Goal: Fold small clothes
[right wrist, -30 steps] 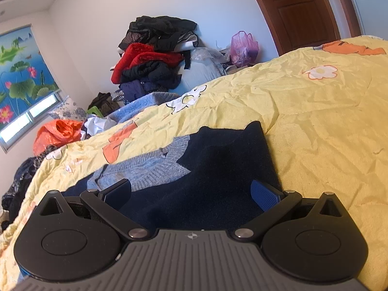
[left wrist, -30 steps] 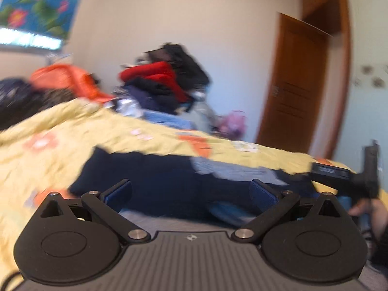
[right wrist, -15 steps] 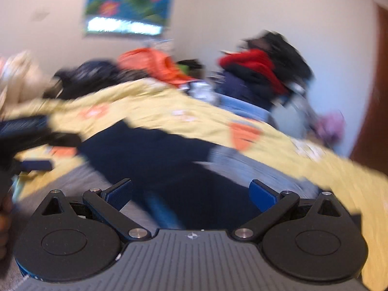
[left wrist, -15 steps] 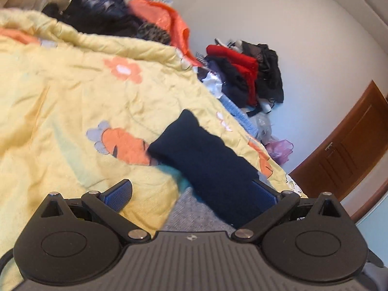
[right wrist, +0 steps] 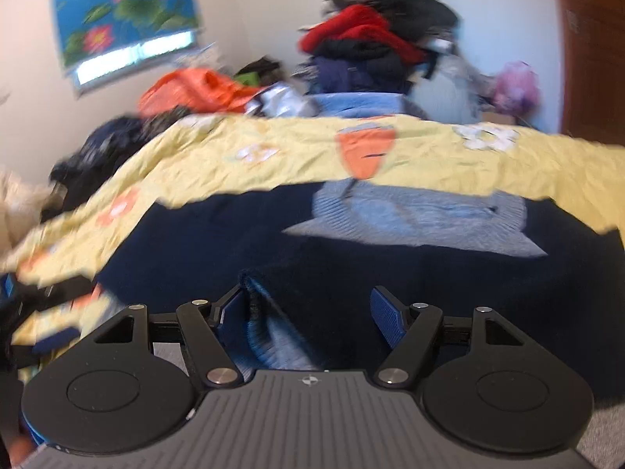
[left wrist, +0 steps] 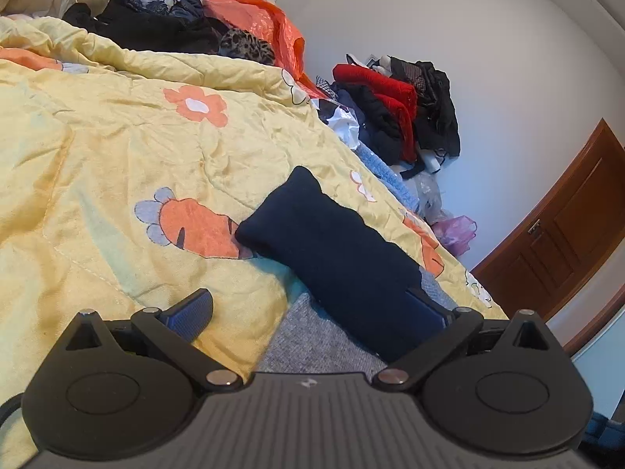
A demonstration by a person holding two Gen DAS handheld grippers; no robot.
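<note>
Right gripper (right wrist: pixel 308 312) low over the near edge of the dark blue sweater (right wrist: pixel 390 269), jaws about half apart and closing, a raised fold of the hem between them, lying against the left pad but not yet pinched. Left gripper (left wrist: pixel 308 312) at the other side, jaws wide apart and holding nothing, right pad over a dark blue sleeve (left wrist: pixel 332 246), left pad over bare quilt. Sweater spread flat on the yellow flowered quilt (left wrist: pixel 117 136), grey collar panel (right wrist: pixel 414 219) toward the far edge, sleeve stretched out across a carrot print. Further back, a heap of red and black clothes (left wrist: pixel 394 109) against the wall, an orange bag (left wrist: pixel 254 23), a brown door (left wrist: pixel 566 234) to the right. Likely trouble from here: a pinch on the top layer only, or on too little cloth, so the hem slips out on the lift; quilt caught along with the knit, since both lie soft and rumpled together; a lopsided fold if only the right side gets a grip while the left stays empty. Right view blurred, so depth of the bite hard to judge.
</note>
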